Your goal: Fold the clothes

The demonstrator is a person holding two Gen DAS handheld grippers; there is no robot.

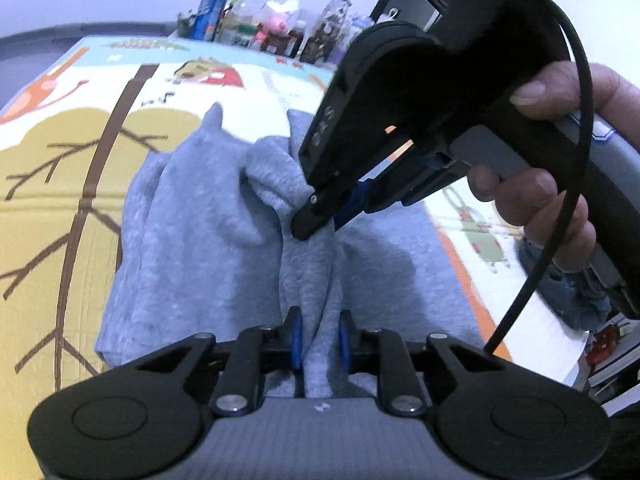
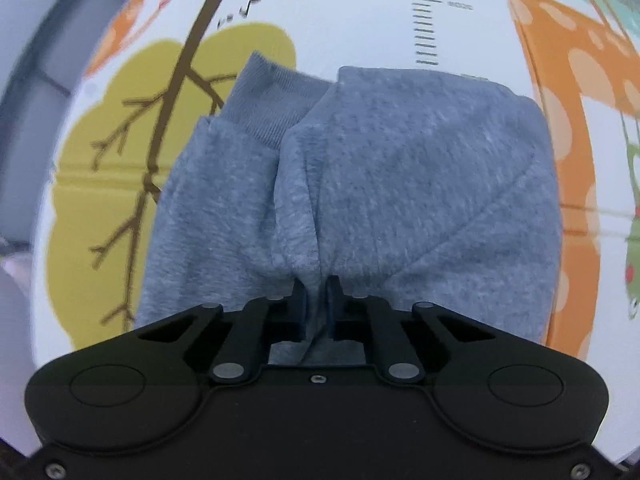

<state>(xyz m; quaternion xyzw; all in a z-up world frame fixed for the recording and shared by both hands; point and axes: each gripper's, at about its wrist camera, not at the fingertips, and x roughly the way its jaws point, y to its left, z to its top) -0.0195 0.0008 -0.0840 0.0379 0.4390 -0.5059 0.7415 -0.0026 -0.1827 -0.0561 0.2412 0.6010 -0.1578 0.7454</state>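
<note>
A grey fleece garment (image 1: 192,216) lies bunched on a printed play mat (image 1: 52,184). My left gripper (image 1: 320,340) is shut on a raised fold of it at the near edge. My right gripper (image 1: 320,220) comes in from the upper right, held by a hand, and is shut on the same ridge of cloth farther along. In the right wrist view the garment (image 2: 420,168) hangs and spreads below, with a ribbed cuff (image 2: 268,100) at the upper left, and my right gripper (image 2: 317,300) pinches a fold between its blue pads.
The mat (image 2: 360,12) has a brown tree, a yellow crown and an orange giraffe print. Several bottles and packets (image 1: 276,28) stand along its far edge. A blue denim item (image 1: 568,288) lies at the right. A cable (image 1: 560,200) hangs from the right gripper.
</note>
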